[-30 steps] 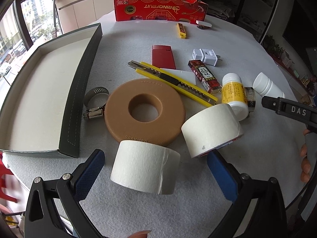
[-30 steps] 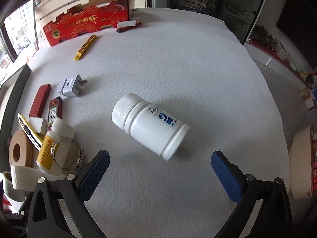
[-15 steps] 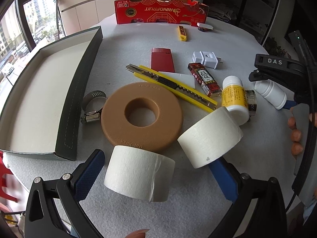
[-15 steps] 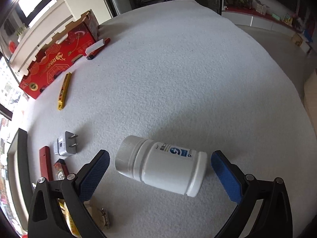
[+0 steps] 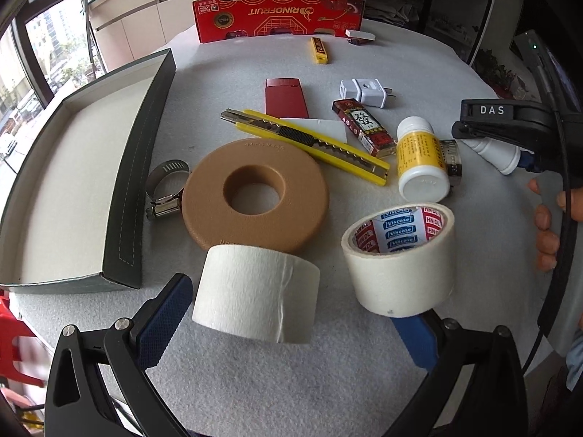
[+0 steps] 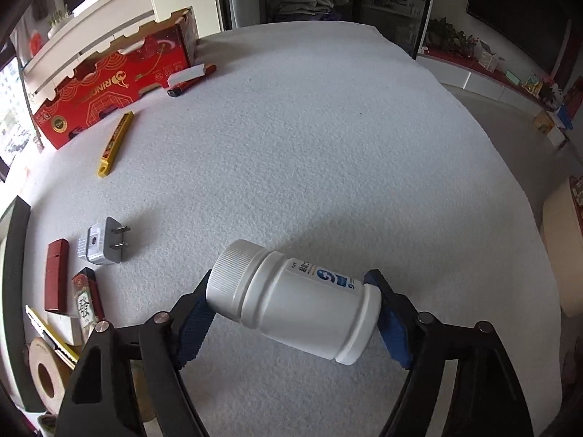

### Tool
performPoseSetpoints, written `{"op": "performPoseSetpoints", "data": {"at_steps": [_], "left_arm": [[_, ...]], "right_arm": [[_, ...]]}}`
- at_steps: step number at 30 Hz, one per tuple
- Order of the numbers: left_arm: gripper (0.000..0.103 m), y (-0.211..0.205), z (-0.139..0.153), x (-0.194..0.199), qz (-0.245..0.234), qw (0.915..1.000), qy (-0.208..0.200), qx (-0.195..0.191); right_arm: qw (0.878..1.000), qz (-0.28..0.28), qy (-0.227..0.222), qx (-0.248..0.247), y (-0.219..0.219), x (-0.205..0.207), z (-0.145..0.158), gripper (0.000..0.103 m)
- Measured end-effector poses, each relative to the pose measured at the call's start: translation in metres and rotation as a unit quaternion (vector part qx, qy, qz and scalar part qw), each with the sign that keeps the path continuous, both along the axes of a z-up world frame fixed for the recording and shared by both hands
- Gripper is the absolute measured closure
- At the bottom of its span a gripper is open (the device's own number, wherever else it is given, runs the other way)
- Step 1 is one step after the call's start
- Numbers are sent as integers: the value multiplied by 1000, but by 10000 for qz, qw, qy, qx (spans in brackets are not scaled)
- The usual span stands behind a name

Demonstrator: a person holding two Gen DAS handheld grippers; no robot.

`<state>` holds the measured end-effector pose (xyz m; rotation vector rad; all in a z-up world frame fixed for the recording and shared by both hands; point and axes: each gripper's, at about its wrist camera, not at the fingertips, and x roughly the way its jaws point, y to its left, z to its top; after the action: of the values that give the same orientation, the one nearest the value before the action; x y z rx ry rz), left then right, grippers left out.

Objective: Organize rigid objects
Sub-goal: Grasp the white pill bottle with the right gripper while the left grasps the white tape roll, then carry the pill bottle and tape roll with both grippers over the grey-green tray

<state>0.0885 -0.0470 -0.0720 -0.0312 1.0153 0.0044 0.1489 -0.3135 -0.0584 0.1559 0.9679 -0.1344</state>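
Observation:
My right gripper point(image 6: 291, 320) is shut on a white pill bottle point(image 6: 291, 306), its blue pads pressing the cap end and the base end; it also shows at the right in the left wrist view point(image 5: 499, 151). My left gripper point(image 5: 291, 324) is open, with a white tape roll point(image 5: 255, 293) lying between its fingers and a second tape roll point(image 5: 400, 258) in front of the right finger. A tan ring point(image 5: 255, 191), yellow utility knife point(image 5: 306, 140) and yellow-labelled bottle point(image 5: 419, 156) lie beyond. An open grey tray point(image 5: 124, 167) stands left.
Also on the white table: a hose clamp point(image 5: 164, 189), a red flat case point(image 5: 286, 98), a white plug adapter point(image 5: 364, 91), a small red box point(image 5: 364, 127), a small yellow cutter point(image 5: 320, 50) and a red cardboard box point(image 5: 277, 12) at the back.
My right gripper has closed on the white pill bottle, which lay loose between its open fingers before. The second tape roll has tipped so its printed core now shows.

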Motion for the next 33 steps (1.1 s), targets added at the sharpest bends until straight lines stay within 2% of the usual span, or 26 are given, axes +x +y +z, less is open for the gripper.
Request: {"op": "performPoseSetpoints", "data": {"at_steps": [7,10,14,15,17,19,20,24,33], "left_arm": [[0,11,2,-26,-210,9991,-237,-276],[0,13,2,-28,-237,9993,-283,-65],[0,14,0,-25,-260,9991,-260,233],[4,14,-1,-25,-263,9989,-237,296],[16,17,2,-27,-310,9991,-263,136],[42,18,5,-29,-289,9990,-320,119],[51,17,7,-30,-322,9989,-339,94],[51,17,8,-39,-229,9994,-273,33],[51,-7,26,-83,-238,9985,-486,-65]], "right_arm": [[9985,29,-271,477,-21,-34,16,24],[9976,169,-388,549,-23,-63,28,23],[9960,334,-328,762,-19,-83,27,23],[9957,374,-295,800,-17,-88,26,23],[9949,442,-224,880,-13,-95,23,23],[9943,508,-187,918,-9,-103,21,23],[9942,531,-190,911,-8,-109,21,23],[9939,663,-235,851,-2,-131,25,23],[9926,911,-261,760,15,-167,32,23]]}}
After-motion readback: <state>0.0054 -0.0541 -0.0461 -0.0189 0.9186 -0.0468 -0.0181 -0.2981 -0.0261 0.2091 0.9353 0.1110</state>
